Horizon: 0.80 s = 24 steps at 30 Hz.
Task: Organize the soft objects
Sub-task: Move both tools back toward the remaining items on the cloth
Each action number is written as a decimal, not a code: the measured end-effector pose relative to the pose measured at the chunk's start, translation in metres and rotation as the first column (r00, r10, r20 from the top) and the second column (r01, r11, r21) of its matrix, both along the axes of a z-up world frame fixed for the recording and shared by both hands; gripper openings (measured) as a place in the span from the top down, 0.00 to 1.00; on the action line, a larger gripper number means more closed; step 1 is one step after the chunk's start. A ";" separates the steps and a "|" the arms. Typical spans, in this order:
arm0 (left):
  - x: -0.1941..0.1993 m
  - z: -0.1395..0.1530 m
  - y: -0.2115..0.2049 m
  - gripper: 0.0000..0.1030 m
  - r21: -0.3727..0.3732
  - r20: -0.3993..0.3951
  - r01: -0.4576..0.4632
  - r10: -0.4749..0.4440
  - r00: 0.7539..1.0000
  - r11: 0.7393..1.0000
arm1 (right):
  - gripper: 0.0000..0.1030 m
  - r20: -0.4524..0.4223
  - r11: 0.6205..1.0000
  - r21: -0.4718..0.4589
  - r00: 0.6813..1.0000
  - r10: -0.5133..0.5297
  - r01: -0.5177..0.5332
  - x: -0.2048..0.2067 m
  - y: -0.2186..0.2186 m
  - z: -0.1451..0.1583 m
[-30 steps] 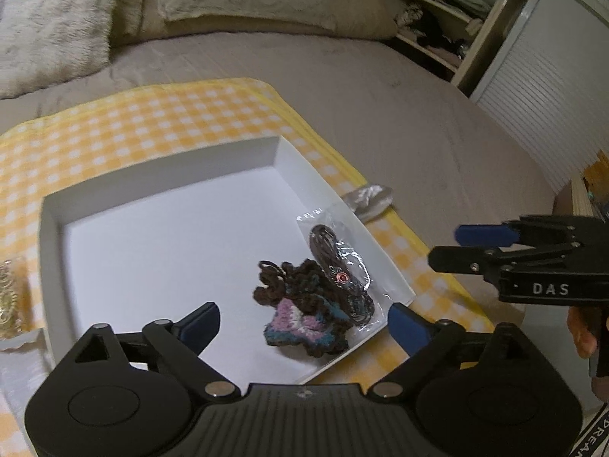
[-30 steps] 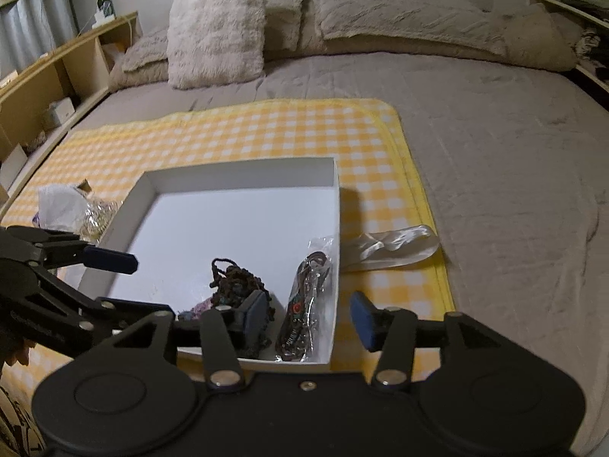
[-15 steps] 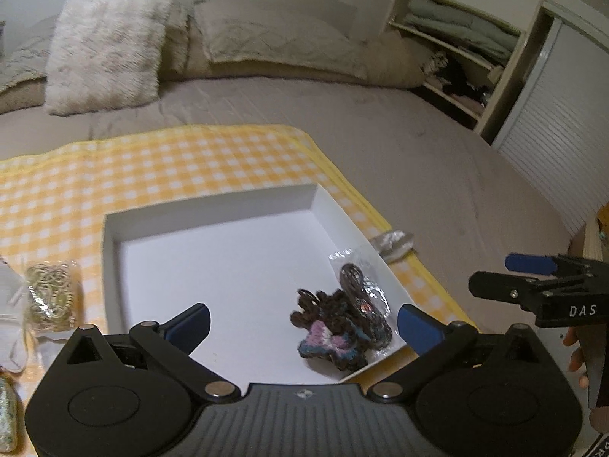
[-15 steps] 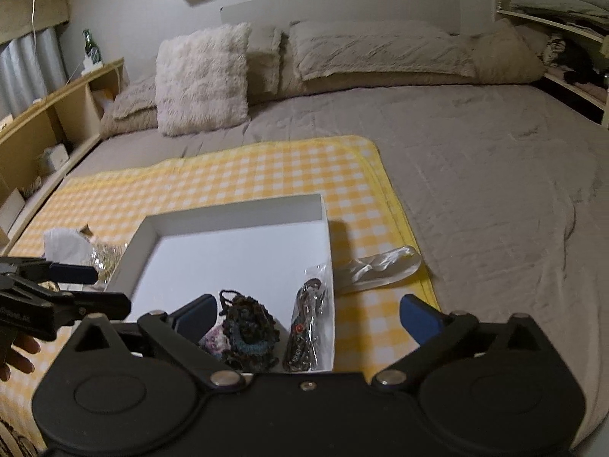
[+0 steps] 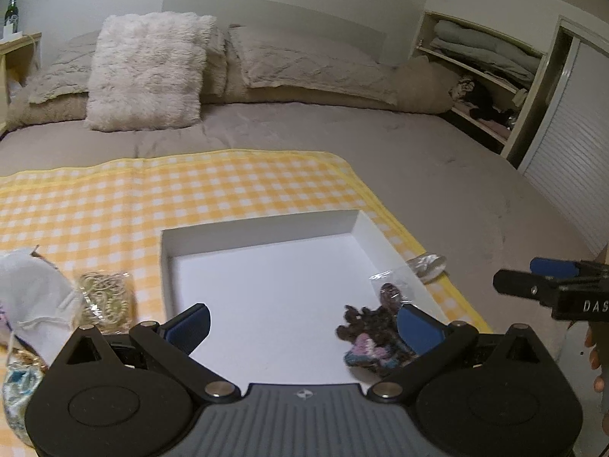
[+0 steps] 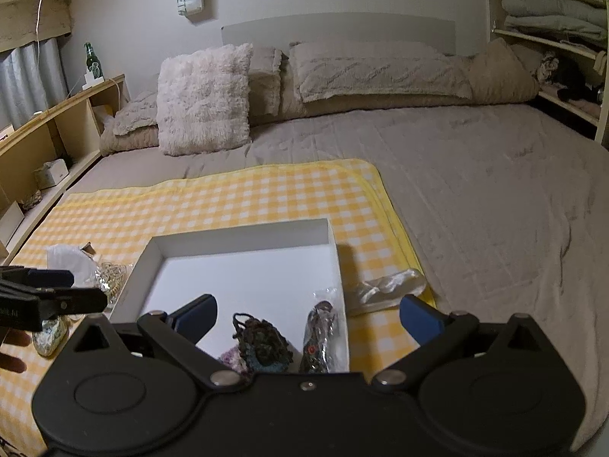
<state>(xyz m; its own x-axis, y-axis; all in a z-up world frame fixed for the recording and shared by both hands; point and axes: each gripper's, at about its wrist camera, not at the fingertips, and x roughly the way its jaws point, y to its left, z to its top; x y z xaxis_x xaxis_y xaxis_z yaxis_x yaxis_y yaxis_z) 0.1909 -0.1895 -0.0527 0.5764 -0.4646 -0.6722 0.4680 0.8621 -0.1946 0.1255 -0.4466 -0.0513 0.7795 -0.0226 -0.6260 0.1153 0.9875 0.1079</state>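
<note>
A white shallow box (image 5: 262, 233) (image 6: 243, 240) lies on a yellow checked blanket (image 5: 190, 186) (image 6: 228, 198) on the bed. In its near right corner lie a dark crocheted piece with pink and blue (image 5: 371, 337) (image 6: 262, 344) and a dark item in a clear bag (image 5: 392, 293) (image 6: 319, 327). My left gripper (image 5: 302, 325) is open and empty, held back above the box's near edge. My right gripper (image 6: 308, 318) is open and empty, also above the near edge. The right gripper shows at the right of the left wrist view (image 5: 552, 285).
Left of the box lie a white cloth pouch (image 5: 34, 301) (image 6: 68, 261), a bagged golden coil (image 5: 106, 301) (image 6: 110, 278) and a patterned pouch (image 5: 19, 392) (image 6: 49, 333). A clear empty bag (image 5: 426, 264) (image 6: 388, 285) lies right of the box. Pillows (image 6: 205, 99) sit at the bed's head.
Both grippers have pulled back and tilted up from the box, so more of the bed and room shows. The right gripper's jaws have opened wider. The items in the box have not moved.
</note>
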 end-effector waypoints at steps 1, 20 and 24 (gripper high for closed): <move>0.000 0.000 0.004 0.00 0.004 0.000 -0.004 0.004 1.000 1.000 | 0.00 0.002 1.000 -0.002 1.000 0.003 -0.003 0.002 0.003 0.001; 0.018 0.009 0.119 0.00 0.041 0.068 -0.216 0.212 0.975 0.976 | 0.00 0.021 0.984 -0.046 0.985 0.173 -0.172 0.059 0.106 0.013; 0.023 0.008 0.147 0.00 0.046 0.068 -0.268 0.265 0.962 0.962 | 0.00 0.017 0.978 -0.044 0.978 0.207 -0.206 0.072 0.130 0.015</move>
<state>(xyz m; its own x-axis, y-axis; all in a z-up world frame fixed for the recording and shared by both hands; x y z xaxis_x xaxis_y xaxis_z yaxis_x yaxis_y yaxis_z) 0.2139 -0.0423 -0.0443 0.7147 -0.2525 -0.6523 0.2290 0.9656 -0.1230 0.1972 -0.3166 -0.0368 0.7831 0.1140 -0.6113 -0.0933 0.9935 0.0658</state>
